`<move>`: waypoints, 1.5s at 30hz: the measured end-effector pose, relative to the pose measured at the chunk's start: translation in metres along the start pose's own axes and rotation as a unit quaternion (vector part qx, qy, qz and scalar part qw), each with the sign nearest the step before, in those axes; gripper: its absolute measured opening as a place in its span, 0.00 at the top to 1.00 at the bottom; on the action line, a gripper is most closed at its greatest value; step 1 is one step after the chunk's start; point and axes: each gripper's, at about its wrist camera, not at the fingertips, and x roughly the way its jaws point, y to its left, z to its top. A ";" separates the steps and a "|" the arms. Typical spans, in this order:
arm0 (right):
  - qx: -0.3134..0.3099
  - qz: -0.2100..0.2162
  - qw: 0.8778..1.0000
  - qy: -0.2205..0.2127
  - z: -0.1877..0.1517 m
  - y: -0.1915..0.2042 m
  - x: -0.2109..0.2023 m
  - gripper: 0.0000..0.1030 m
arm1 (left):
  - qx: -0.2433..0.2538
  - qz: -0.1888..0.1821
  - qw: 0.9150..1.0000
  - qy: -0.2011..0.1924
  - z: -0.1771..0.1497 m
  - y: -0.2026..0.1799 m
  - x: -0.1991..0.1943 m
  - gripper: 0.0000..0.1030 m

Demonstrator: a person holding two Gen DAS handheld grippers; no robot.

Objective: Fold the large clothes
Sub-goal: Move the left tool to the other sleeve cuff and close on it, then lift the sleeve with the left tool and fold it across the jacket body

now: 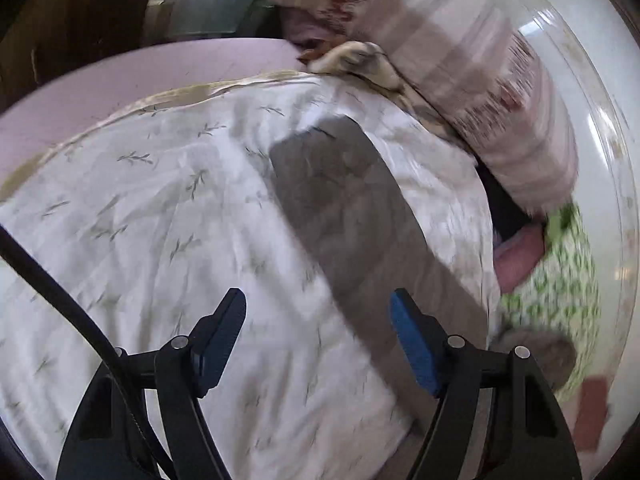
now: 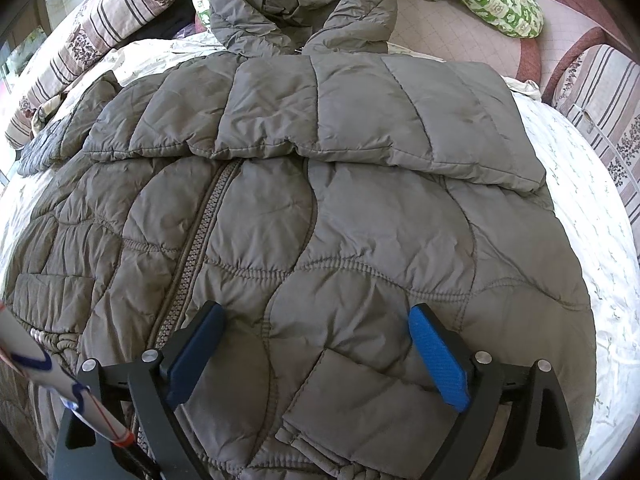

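Right now the grey-brown quilted puffer jacket [image 2: 320,208] lies spread flat on the white bedsheet with a printed sprig pattern [image 2: 600,240], directly under and ahead of my right gripper [image 2: 316,356]. Its zip [image 2: 200,248] runs away from me toward the hood [image 2: 304,4] at the far end, so I take that as the long axis. One sleeve [image 2: 320,120] is already laid crosswise over the chest. My right gripper's blue pads [image 2: 438,364] stand wide apart above the lower front panel, with nothing pinched between them.

My left gripper [image 1: 320,340] is partly spread and empty, its blurred view tilted over the sheet. From there the other sleeve [image 1: 344,216] reaches out as a grey strip across the bare sheet, running diagonally from near my right-hand finger toward the striped pillow [image 1: 460,60]. That sleeve lies just ahead and slightly to the picture's right of the left gripper, so I judge the left hand the nearer one for taking it and bringing it across the jacket's body.
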 end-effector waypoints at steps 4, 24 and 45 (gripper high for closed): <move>-0.003 -0.004 1.000 -0.001 0.001 0.002 0.003 0.04 | -0.041 -0.049 0.998 0.004 0.022 0.012 0.032 0.29; -0.004 -0.007 1.000 -0.003 0.001 0.004 0.007 0.03 | -0.019 -0.067 0.996 -0.061 0.044 0.007 0.088 0.84; 0.041 0.011 0.998 -0.046 0.006 -0.015 -0.030 0.03 | 0.128 -0.142 0.974 -0.118 0.001 -0.124 -0.065 0.85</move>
